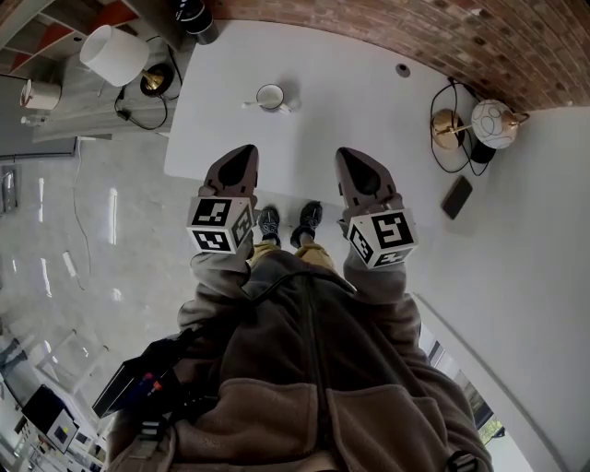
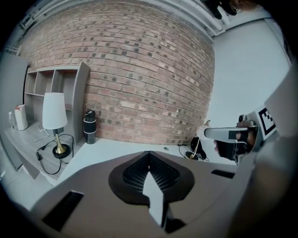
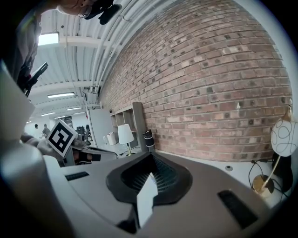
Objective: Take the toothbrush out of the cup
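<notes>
Both the left gripper [image 1: 245, 153] and the right gripper [image 1: 346, 157] are closed and empty at the near edge of the table [image 1: 369, 92], while the cup [image 1: 270, 96] stands well ahead between them, nearer the left, the toothbrush too small to tell its axis.

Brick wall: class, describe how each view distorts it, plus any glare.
Head view: the brick wall curves along the top edge, and streaks glare on the glossy floor. Left gripper view: it bulges barrel-like, with black corners. Right gripper view: it leans and swells; a ceiling light is blown out.

Two lamps [image 1: 113, 53] [image 1: 493, 123], one cup [image 1: 270, 96], one phone [image 1: 456, 196].
</notes>
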